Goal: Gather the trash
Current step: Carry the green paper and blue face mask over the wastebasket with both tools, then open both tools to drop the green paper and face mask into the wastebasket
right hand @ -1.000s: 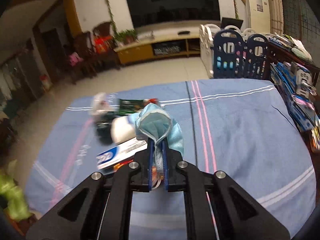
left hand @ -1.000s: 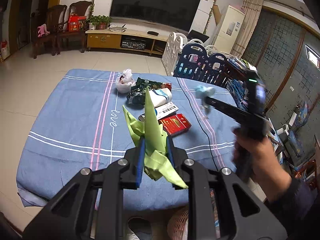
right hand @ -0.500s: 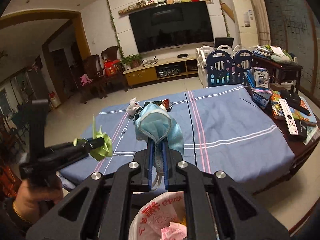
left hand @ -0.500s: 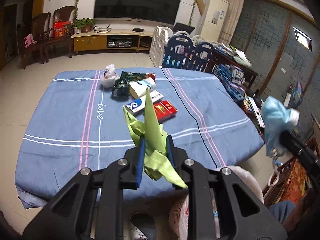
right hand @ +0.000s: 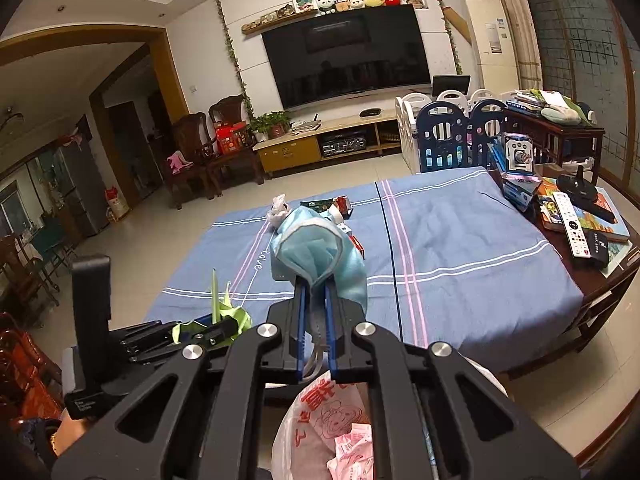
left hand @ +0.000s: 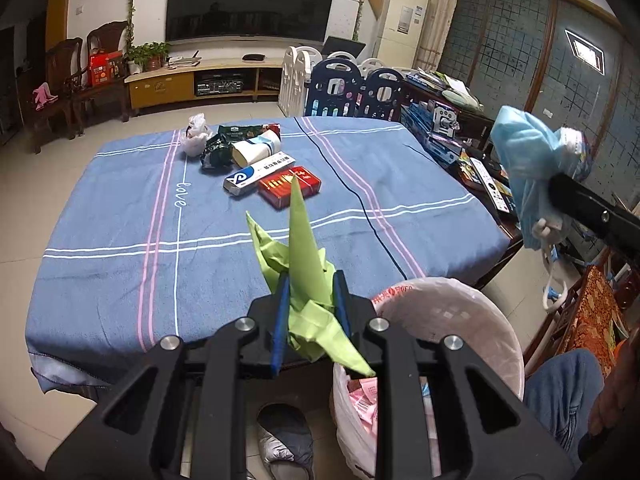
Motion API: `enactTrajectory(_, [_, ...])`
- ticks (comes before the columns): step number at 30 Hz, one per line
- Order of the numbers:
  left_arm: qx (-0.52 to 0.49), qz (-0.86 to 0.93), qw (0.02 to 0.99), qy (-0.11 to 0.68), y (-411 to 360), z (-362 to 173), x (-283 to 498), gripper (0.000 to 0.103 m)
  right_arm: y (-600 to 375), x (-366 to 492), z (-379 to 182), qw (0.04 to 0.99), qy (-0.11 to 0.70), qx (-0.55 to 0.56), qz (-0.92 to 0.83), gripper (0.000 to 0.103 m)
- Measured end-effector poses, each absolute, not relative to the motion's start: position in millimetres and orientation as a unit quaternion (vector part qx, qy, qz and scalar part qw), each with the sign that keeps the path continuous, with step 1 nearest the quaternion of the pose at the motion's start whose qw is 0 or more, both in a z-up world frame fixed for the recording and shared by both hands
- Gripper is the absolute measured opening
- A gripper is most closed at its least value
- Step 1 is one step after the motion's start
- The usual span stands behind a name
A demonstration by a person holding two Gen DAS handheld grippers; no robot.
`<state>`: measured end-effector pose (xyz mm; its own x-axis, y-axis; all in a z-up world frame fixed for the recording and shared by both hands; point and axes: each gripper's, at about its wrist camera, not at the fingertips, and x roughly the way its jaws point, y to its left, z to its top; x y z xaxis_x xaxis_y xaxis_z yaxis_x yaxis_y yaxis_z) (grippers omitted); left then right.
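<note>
A living room lay behind a table (left hand: 120, 248) under a blue cloth, with a dark TV (left hand: 250, 0) at twelve o'clock in the left wrist view. The left gripper (left hand: 310, 300) was clamped on green paper (left hand: 304, 276), its folded tip standing up between the pads. It hovered off the table's near edge, beside the bin (left hand: 452, 316) at four o'clock, likely so the paper could be dropped in. The bin's white liner already held pink scraps. At three o'clock the right gripper's arm carried a blue mask (left hand: 528, 160), well above the bin. More trash sat on the cloth at twelve o'clock: a red box (left hand: 290, 186), a toothpaste box (left hand: 260, 172), dark wrappers and a white bag (left hand: 196, 134).

In the right wrist view the same table filled the middle. The right gripper (right hand: 316, 320) was pinched shut on the mask (right hand: 316, 248), ear loops trailing between the pads towards the bin's liner (right hand: 320, 412) at six o'clock, apparently ready for release. The left gripper (right hand: 200, 332) with its paper (right hand: 224, 312) showed at nine o'clock, close beside, so the two tools could crowd each other over the opening. A remote (right hand: 572, 228) and books lay at three o'clock, clear of the work.
</note>
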<state>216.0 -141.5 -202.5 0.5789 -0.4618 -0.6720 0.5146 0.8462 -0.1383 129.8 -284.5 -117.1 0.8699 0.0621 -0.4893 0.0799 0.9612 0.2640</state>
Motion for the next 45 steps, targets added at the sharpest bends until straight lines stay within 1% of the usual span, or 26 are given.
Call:
enactTrajectory(6, [0.048, -0.312, 0.877, 0.362, -158, -203, 205, 0.023, -289, 112, -117, 0.956, 0.258, 0.136, -0.010, 0.009])
enactTrajectory(9, [0.061, -0.339, 0.866, 0.363, -172, -206, 195, 0.025, -293, 102, -118, 0.956, 0.259, 0.135, -0.017, 0.009])
enactTrajectory(18, [0.106, -0.425, 0.820, 0.369, -213, -223, 156, 0.025, -309, 74, -137, 0.949, 0.283, 0.130, -0.048, 0.009])
enactTrajectory(24, [0.129, -0.447, 0.804, 0.371, -231, -233, 139, 0.028, -314, 62, -144, 0.945, 0.292, 0.130, -0.061, 0.010])
enactTrajectory(25, [0.130, -0.447, 0.803, 0.372, -232, -234, 138, 0.031, -315, 61, -145, 0.945, 0.293, 0.132, -0.062, 0.010])
enactTrajectory(27, [0.128, -0.444, 0.805, 0.372, -232, -235, 138, 0.047, -316, 60, -146, 0.944, 0.295, 0.131, -0.065, 0.010])
enactTrajectory(28, [0.125, -0.440, 0.807, 0.372, -232, -235, 139, 0.070, -316, 60, -146, 0.944, 0.295, 0.131, -0.065, 0.012])
enactTrajectory(29, [0.120, -0.432, 0.814, 0.368, -229, -234, 141, 0.085, -315, 61, -146, 0.943, 0.298, 0.132, -0.067, 0.018])
enactTrajectory(30, [0.115, -0.426, 0.821, 0.363, -227, -232, 143, 0.087, -314, 61, -146, 0.943, 0.299, 0.132, -0.067, 0.029])
enactTrajectory(31, [0.110, -0.420, 0.825, 0.361, -224, -230, 146, 0.088, -314, 60, -145, 0.944, 0.295, 0.132, -0.071, 0.035])
enactTrajectory(32, [0.104, -0.415, 0.828, 0.362, -222, -228, 148, 0.090, -314, 59, -144, 0.945, 0.290, 0.131, -0.075, 0.045])
enactTrajectory(33, [0.095, -0.405, 0.834, 0.363, -218, -227, 153, 0.092, -313, 58, -143, 0.946, 0.286, 0.130, -0.077, 0.051])
enactTrajectory(37, [0.066, -0.367, 0.853, 0.366, -203, -221, 168, 0.093, -311, 60, -140, 0.948, 0.282, 0.128, -0.075, 0.052])
enactTrajectory(45, [0.039, -0.240, 0.908, 0.341, -160, -204, 196, 0.094, -303, 69, -138, 0.947, 0.284, 0.134, -0.062, 0.054])
